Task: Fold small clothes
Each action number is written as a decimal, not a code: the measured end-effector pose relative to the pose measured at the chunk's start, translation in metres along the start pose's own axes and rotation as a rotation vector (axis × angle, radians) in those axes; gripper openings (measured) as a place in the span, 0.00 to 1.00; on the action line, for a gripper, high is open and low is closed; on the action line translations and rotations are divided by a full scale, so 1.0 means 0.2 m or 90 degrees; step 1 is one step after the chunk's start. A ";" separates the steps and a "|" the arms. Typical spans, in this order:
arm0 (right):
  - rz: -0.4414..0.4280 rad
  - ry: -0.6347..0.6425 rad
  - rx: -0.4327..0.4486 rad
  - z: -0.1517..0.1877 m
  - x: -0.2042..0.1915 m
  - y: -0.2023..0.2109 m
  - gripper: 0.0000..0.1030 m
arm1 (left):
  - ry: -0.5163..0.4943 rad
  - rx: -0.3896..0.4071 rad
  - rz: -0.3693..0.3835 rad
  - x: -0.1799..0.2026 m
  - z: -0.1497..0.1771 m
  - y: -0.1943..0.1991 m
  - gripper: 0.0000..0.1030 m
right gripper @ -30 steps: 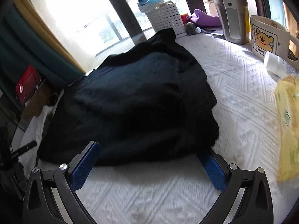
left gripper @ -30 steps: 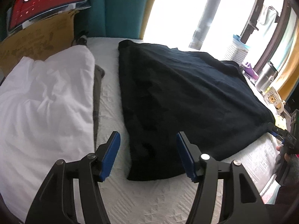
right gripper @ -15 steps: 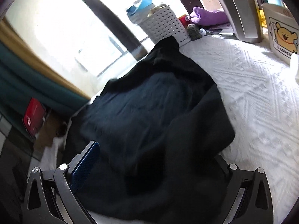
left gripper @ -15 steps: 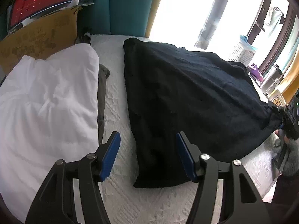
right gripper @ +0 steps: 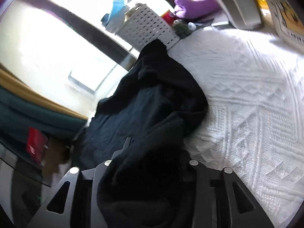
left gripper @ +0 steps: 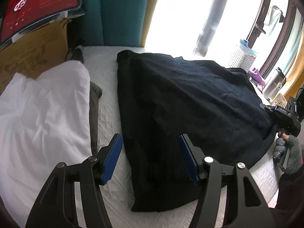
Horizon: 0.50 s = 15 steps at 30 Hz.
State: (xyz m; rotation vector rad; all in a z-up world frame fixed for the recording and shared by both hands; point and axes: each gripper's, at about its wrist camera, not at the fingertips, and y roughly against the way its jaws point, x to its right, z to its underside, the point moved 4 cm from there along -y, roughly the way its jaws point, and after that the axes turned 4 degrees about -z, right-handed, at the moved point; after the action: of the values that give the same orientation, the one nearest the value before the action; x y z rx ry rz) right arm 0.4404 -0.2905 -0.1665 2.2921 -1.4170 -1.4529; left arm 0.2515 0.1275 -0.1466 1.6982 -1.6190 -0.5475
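A large black garment (left gripper: 190,104) lies spread over the white quilted bed (right gripper: 247,95). My left gripper (left gripper: 150,157) hovers open over its near left edge, blue pads apart and nothing pinched. At the garment's right corner a gloved hand (left gripper: 288,152) holds my right gripper (left gripper: 269,114). In the right wrist view the black garment (right gripper: 152,114) bunches up over my right gripper (right gripper: 152,161), whose jaws are closing on the fabric. The cloth hides its pads.
A white duvet (left gripper: 43,117) and a grey cloth (left gripper: 94,110) lie left of the garment, with a cardboard box (left gripper: 34,53) behind. At the window end stand a white basket (right gripper: 150,28), a purple item (right gripper: 195,5) and a metal flask (left gripper: 273,83).
My right gripper pushed onto the garment's corner, rolled, and its wide jaws narrowed on the fabric, which now bunches up. My left gripper drifted slightly along the garment's edge, still open.
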 end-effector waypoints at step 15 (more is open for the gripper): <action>-0.037 0.148 0.051 -0.10 -0.56 0.11 0.13 | 0.017 0.040 0.017 -0.13 -0.10 0.01 0.60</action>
State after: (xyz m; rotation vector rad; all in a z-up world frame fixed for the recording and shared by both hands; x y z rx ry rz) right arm 0.4270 -0.2293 -0.0701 2.4730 -1.3748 -1.1170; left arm 0.2614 0.1572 -0.1371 1.7193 -1.6537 -0.4629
